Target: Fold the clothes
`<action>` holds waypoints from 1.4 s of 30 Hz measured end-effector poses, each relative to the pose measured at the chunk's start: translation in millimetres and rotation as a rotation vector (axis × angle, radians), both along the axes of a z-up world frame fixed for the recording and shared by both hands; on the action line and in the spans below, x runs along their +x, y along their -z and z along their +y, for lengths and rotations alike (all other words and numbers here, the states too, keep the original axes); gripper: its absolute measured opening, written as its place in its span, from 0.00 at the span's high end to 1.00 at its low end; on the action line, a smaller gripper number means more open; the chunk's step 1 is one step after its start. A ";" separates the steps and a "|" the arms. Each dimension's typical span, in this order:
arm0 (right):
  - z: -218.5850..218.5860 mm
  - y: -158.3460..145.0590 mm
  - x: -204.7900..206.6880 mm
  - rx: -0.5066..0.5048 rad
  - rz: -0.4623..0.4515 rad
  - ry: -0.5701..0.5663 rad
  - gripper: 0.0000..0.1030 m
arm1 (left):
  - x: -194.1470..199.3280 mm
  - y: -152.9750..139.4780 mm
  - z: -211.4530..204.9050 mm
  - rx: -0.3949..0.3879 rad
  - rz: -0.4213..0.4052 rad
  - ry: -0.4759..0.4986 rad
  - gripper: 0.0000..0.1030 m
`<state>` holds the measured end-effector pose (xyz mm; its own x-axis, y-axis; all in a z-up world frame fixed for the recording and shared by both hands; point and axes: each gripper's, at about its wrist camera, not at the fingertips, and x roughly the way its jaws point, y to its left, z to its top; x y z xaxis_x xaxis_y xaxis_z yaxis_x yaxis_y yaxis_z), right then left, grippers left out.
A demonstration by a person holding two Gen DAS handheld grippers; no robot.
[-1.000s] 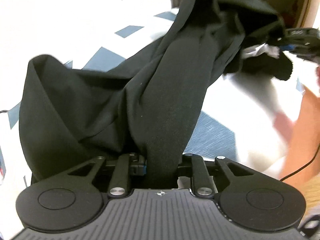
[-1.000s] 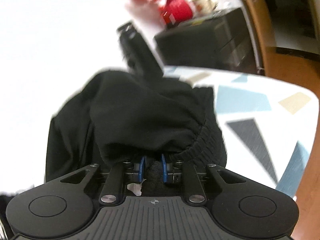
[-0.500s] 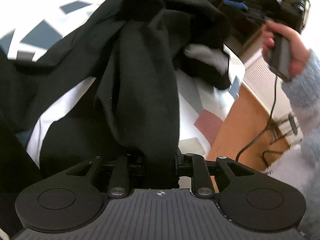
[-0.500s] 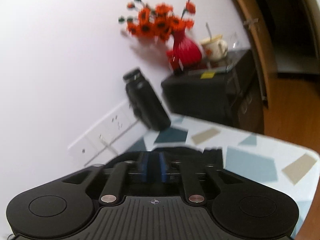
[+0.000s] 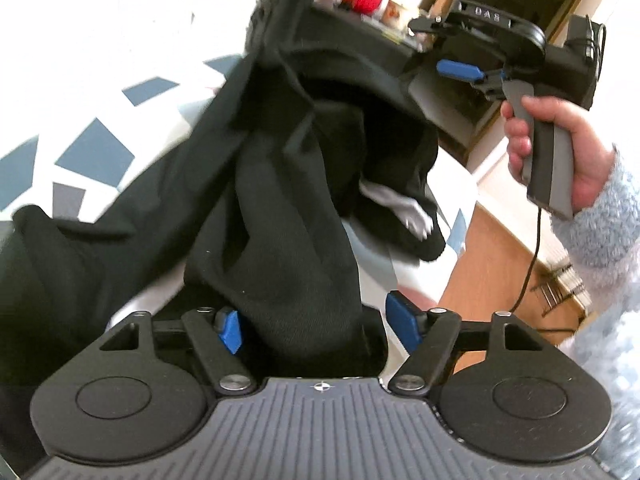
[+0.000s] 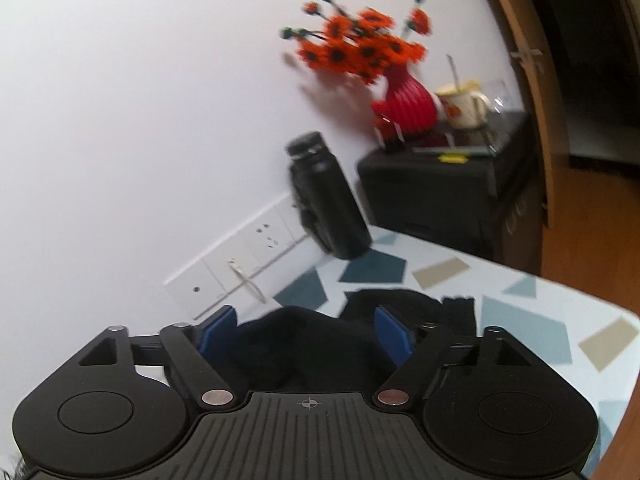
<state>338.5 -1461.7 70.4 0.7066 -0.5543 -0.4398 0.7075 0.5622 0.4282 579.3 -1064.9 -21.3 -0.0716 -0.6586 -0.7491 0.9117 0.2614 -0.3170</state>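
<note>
Left wrist view: left gripper standing spread, black garment hanging loose between its fingers, trailing over the patterned table. Right wrist view: right gripper also gaping wide, garment lying bunched between its blue pads.

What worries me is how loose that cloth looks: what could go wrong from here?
1. The left gripper and right gripper are both open around the black garment, so it may slip out and land bunched on the table.
2. Swinging cloth could knock the black bottle by the wall.
</note>
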 end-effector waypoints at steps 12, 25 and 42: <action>61.0 -67.9 54.1 -0.199 0.041 -0.096 0.01 | 18.5 -26.1 61.8 -0.165 -0.234 -0.229 0.01; 107.7 -75.8 98.0 -0.245 0.177 -0.248 0.01 | 29.8 -17.2 133.0 -0.142 -0.363 -0.386 0.01; 156.7 24.9 144.4 -0.213 0.483 -0.727 0.01 | 12.3 22.5 200.3 -0.075 -0.246 -0.661 0.01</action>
<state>483.0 -1305.0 45.5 0.6797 -0.1458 -0.7189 0.2213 0.9751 0.0115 591.6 -864.6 -43.8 0.5265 -0.5560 -0.6431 0.6170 0.7703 -0.1609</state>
